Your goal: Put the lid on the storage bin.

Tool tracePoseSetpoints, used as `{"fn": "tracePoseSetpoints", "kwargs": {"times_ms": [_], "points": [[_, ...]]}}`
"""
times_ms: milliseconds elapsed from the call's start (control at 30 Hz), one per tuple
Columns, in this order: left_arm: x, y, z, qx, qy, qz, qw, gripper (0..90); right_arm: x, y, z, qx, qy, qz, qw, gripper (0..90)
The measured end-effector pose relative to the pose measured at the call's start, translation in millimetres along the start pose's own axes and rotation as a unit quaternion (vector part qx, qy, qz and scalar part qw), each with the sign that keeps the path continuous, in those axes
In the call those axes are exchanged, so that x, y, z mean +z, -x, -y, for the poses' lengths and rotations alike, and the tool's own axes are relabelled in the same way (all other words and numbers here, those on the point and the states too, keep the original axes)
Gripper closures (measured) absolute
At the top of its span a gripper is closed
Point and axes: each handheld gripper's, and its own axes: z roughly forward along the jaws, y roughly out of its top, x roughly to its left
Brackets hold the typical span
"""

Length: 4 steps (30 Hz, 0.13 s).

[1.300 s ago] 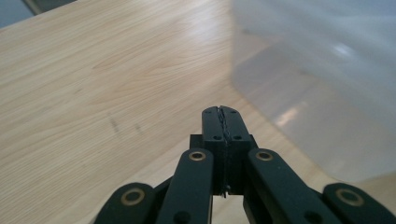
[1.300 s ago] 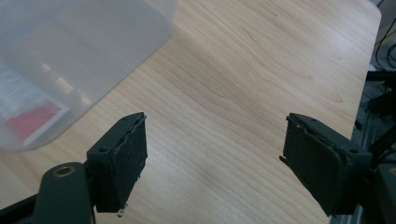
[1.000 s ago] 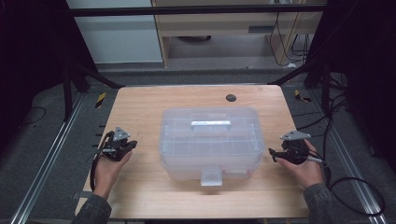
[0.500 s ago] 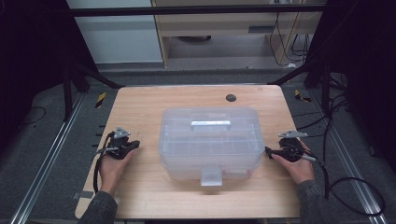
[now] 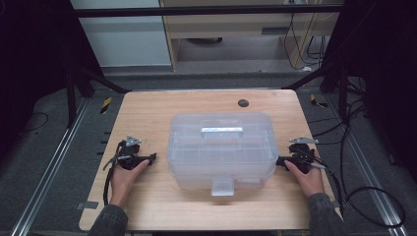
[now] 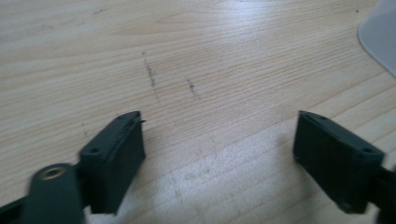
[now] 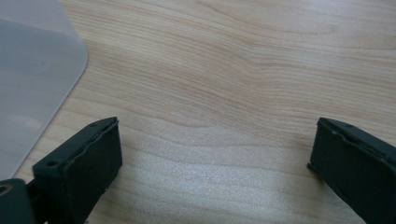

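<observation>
A clear plastic storage box [image 5: 220,147] with a lid, a top handle and a front latch stands in the middle of the wooden table [image 5: 196,105]. My left gripper [image 5: 151,158] rests on the table left of the box, held in a hand, its tips pointing at the box. In the left gripper view its jaws stand wide apart over bare wood, left gripper [image 6: 219,154], with a corner of the box [image 6: 380,37] at top right. My right gripper [image 5: 279,161] lies close to the box's right side. Its jaws are open, right gripper [image 7: 215,163], beside the box wall [image 7: 32,70].
A dark round hole [image 5: 243,103] sits in the table near its far edge. Black cables [image 5: 364,196] trail off the right side. Metal frame rails [image 5: 44,172] run along both sides of the table, with a cabinet [image 5: 236,29] beyond the far edge.
Both hands have shifted slightly inward toward the box; the right gripper has closed in on the box's right side. The box has not moved.
</observation>
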Motion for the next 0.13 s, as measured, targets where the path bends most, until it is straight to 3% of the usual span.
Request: {"fn": "tracePoseSetpoints", "kwargs": {"times_ms": [133], "points": [[1.5, -0.3, -1.0, -0.006, -0.003, -0.005, 1.0000, 8.1, 0.5, -3.8, -0.4, 0.007, -0.002, 0.013, 0.9999, 0.2]]}}
